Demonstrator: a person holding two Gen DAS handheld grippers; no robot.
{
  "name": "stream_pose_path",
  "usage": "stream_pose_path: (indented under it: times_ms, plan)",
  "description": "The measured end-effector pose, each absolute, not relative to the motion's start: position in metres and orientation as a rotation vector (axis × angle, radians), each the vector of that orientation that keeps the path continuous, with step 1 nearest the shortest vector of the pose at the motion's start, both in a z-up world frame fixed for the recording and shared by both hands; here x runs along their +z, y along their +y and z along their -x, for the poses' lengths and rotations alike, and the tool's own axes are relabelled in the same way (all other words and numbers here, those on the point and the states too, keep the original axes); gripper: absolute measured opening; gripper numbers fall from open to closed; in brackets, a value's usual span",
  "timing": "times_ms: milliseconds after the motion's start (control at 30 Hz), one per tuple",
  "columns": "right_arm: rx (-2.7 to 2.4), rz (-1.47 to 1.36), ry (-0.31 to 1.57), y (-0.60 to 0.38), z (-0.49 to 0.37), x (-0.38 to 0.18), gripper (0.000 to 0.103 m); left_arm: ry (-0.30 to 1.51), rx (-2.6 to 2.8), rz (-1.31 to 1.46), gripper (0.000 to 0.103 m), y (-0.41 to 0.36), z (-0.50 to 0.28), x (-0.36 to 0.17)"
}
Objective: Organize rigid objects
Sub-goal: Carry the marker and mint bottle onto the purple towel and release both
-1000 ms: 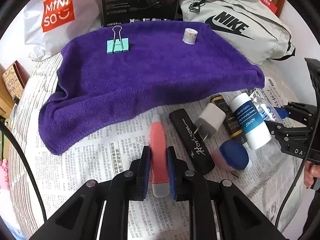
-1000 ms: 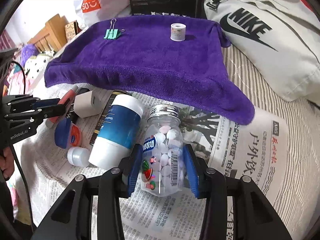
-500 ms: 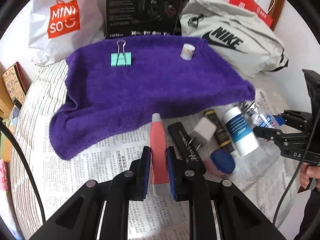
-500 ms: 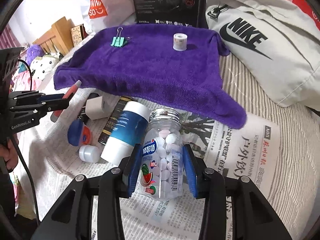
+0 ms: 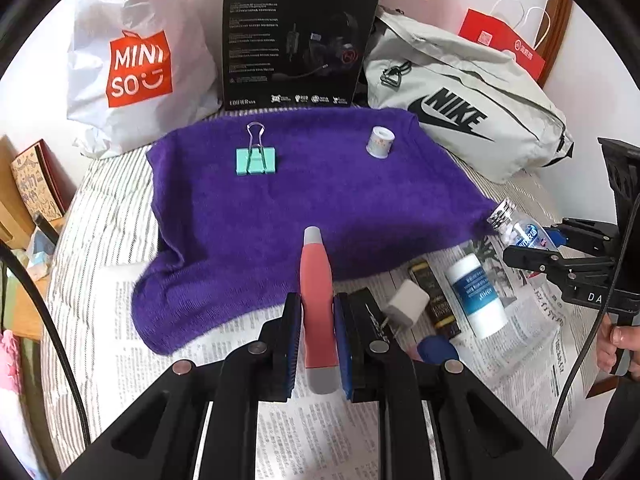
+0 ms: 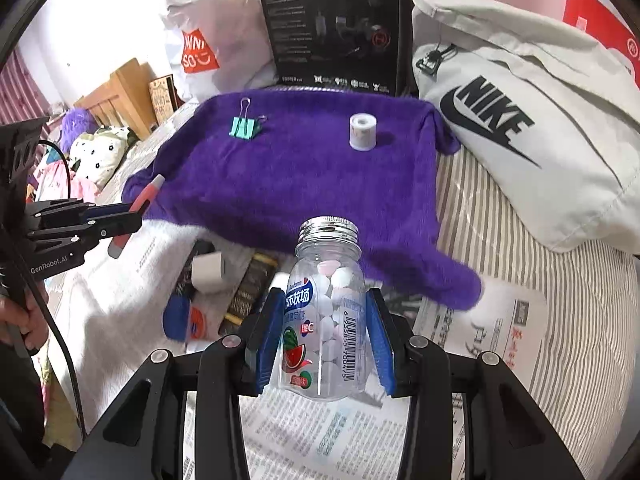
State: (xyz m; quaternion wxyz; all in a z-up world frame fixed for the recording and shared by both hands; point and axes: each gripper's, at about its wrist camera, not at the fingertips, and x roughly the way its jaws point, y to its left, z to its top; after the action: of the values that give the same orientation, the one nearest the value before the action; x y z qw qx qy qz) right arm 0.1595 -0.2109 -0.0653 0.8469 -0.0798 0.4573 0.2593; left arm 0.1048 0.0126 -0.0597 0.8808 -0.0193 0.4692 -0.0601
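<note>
Coral pen (image 5: 318, 304): pinched in left tool (image 5: 317, 332), lifted over purple towel (image 5: 304, 208) edge.
Right tool (image 6: 325, 340): clamped on clear candy bottle (image 6: 326, 320), above newspaper (image 6: 492, 336).
Writing: MINISO bag (image 5: 138, 68), NIKE bag (image 5: 456, 112).

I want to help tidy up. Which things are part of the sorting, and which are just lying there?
Part of the job:
- pink tube, held in the left tool
- candy bottle, held in the right tool
- purple towel
- green clip
- tape roll
- white bottle
- charger

Just lying about:
- Miniso bag
- black box
- Nike bag
</note>
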Motion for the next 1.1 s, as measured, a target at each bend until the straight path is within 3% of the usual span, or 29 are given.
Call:
stream_pose_path:
  times_ms: [600,1100]
  plan:
    - [0.550,0.153,0.949,-0.188,-0.214,-0.053,0.041,0.955,-0.066,0.052,0.016,0.046,-0.170,-0.044]
    - [0.438,0.197,1.040,-0.167,-0.299,-0.085,0.041,1.012,-0.007,0.090,0.016,0.079,-0.224,-0.080]
